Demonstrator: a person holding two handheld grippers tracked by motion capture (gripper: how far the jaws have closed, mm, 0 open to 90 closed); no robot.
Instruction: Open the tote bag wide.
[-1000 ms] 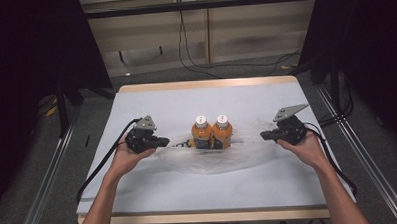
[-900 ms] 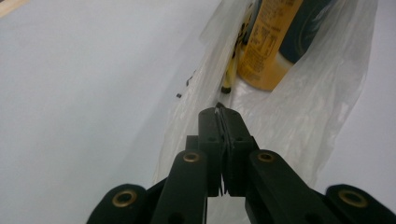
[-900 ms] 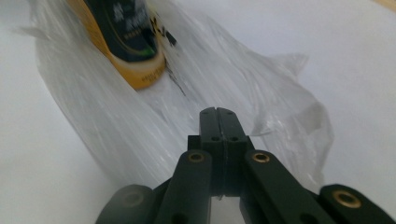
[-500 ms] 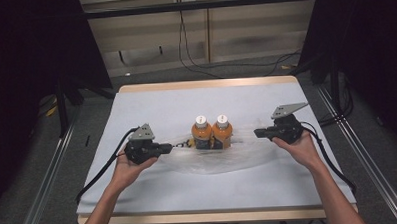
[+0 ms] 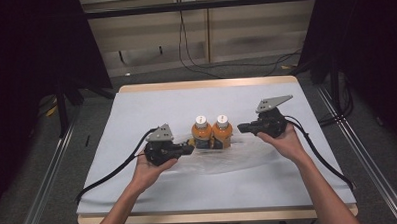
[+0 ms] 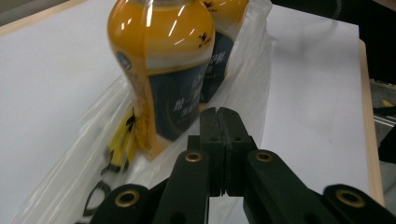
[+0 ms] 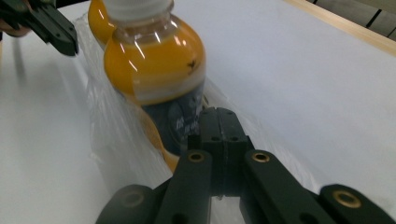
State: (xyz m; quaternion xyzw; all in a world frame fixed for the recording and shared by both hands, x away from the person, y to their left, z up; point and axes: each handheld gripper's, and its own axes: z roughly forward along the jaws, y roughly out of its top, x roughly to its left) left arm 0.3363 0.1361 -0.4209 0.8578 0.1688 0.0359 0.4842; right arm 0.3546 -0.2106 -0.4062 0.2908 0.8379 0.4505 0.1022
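While both bottles (image 5: pixel 210 132) stand in the plastic bag (image 5: pixel 228 158), its edges are pinched by the closed left gripper (image 5: pixel 190 149) and right gripper (image 5: pixel 241 127); lifting evenly is judged next.

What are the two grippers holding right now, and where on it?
Each shut gripper, left and right, seems to pinch the clear plastic bag around the two orange bottles, at opposite edges.

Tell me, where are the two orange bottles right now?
In the high view the bottles stand side by side near the middle of the table, on a clear plastic bag, between the left gripper and right gripper.
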